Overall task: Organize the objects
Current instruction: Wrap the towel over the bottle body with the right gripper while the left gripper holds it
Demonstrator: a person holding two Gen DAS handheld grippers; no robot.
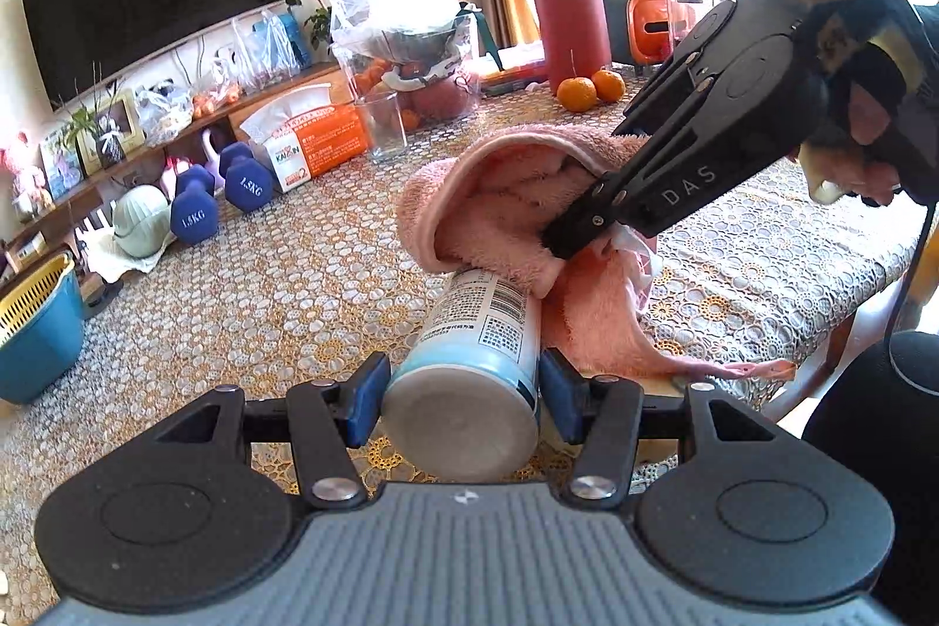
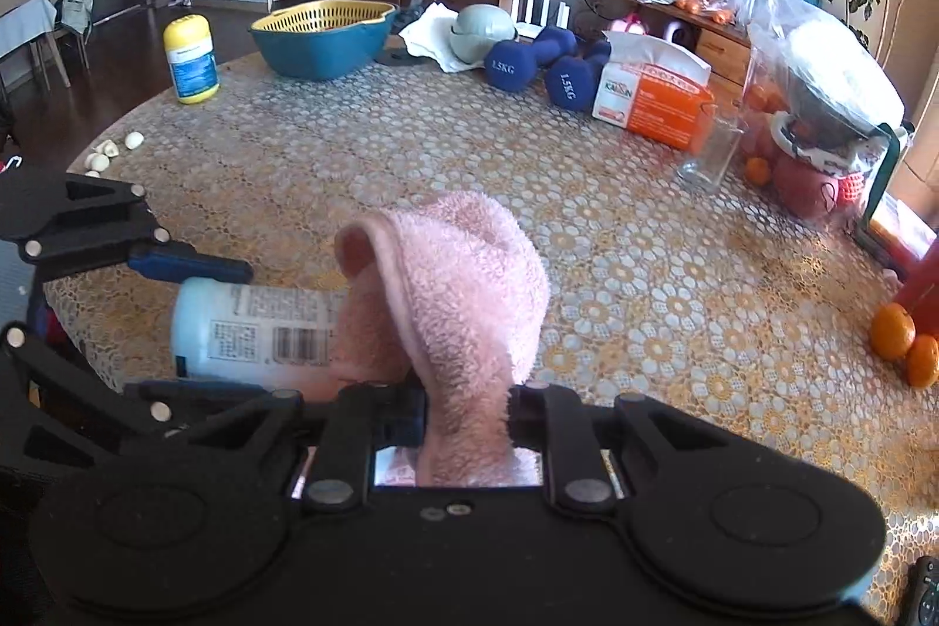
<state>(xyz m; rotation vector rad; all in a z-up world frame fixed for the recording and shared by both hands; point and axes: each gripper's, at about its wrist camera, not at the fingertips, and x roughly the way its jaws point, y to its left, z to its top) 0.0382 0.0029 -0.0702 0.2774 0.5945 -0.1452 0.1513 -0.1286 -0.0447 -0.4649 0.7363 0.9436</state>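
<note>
Living-room surroundings were noted, with a lace-covered desk (image 1: 264, 286) filling the centre of both views. At lower centre of the left wrist view, the left hand-held gripper (image 1: 463, 397) was closed on the base end of a white bottle (image 1: 475, 350), held lying on its side. The right hand-held gripper (image 2: 466, 412) was clamped on a pink towel (image 2: 452, 286), which draped over the bottle's far end. Judgement: the step appeared to be wiping or wrapping the bottle. Good practice would keep the bottle grip firm and level while drawing the towel evenly along it, avoiding the nearby glass (image 2: 710, 151).
</note>
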